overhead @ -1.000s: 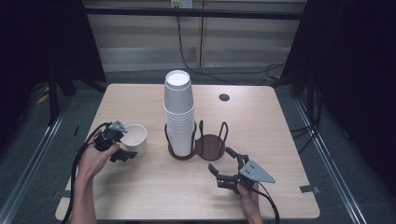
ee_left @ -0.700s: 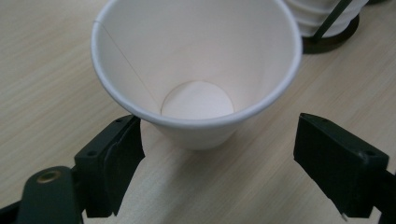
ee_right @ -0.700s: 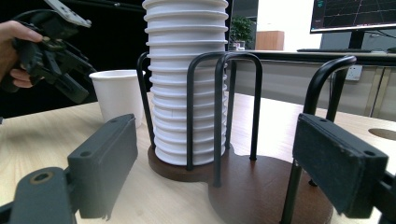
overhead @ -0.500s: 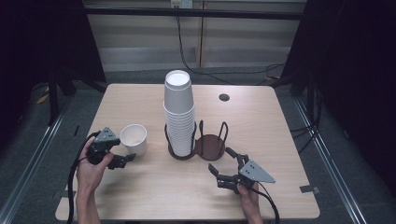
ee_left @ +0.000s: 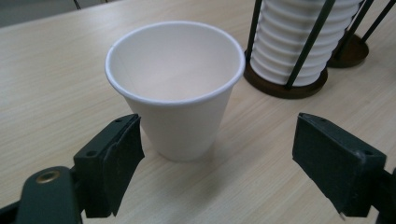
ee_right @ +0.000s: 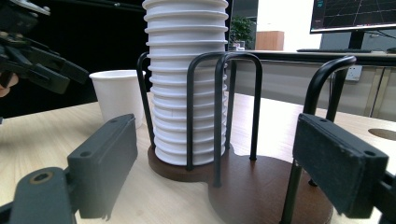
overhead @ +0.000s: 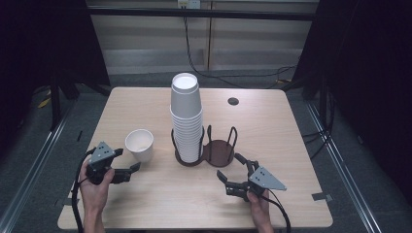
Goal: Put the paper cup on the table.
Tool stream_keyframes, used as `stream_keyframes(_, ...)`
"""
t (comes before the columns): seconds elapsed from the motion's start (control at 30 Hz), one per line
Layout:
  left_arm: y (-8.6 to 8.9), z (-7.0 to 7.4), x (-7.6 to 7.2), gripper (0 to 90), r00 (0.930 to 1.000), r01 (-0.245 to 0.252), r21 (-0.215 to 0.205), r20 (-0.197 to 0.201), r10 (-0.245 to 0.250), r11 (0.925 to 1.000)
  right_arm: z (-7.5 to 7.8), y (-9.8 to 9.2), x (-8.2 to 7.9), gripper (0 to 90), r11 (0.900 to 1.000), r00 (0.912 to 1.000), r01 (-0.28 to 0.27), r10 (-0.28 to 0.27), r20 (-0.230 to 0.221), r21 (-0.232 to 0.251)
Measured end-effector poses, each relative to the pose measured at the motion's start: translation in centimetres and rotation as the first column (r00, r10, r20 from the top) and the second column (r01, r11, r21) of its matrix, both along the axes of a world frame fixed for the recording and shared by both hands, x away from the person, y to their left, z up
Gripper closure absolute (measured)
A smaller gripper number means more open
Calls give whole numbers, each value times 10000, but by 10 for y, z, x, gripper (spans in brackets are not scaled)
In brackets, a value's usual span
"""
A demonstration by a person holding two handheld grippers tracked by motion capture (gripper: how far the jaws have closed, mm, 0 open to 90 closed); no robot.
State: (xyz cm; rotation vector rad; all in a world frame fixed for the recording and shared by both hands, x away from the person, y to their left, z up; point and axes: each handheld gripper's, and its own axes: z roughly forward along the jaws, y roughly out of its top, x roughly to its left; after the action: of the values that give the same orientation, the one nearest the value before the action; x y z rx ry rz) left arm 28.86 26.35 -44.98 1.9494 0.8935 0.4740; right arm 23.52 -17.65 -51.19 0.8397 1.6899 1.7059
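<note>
1. The single white paper cup [overhead: 139, 143] stands upright on the worktop [overhead: 291, 136], just left of the tall cup stack [overhead: 186, 116] in the dark holder [overhead: 218, 151]
2. The left hand-held gripper [overhead: 130, 169] sits near the cup, jaws apart, nothing between them
3. The right hand-held gripper [overhead: 232, 171] waits by the holder, jaws wide apart, holding nothing
4. To do it well, I think the left one should slide in level so 1 jaw goes each side of the cup
5. Squeeze softly; paper crushes and tips easily
</note>
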Motion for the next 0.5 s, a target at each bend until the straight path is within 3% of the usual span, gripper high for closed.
stream_keyframes(0.27,-15,-3,-14,160,9963,369,-698,795,-313,9969,0,0,0,133,10000,10000,0,0,2,-1)
stream_keyframes(0.37,-22,-8,-18,160,9941,565,-1259,992,-441,9904,0,0,0,133,10000,10000,1,-1,-1,0)
stream_keyframes(0.5,-32,-16,-22,160,9903,667,-1593,1309,-459,9850,0,0,0,133,10000,10000,0,0,2,-2)
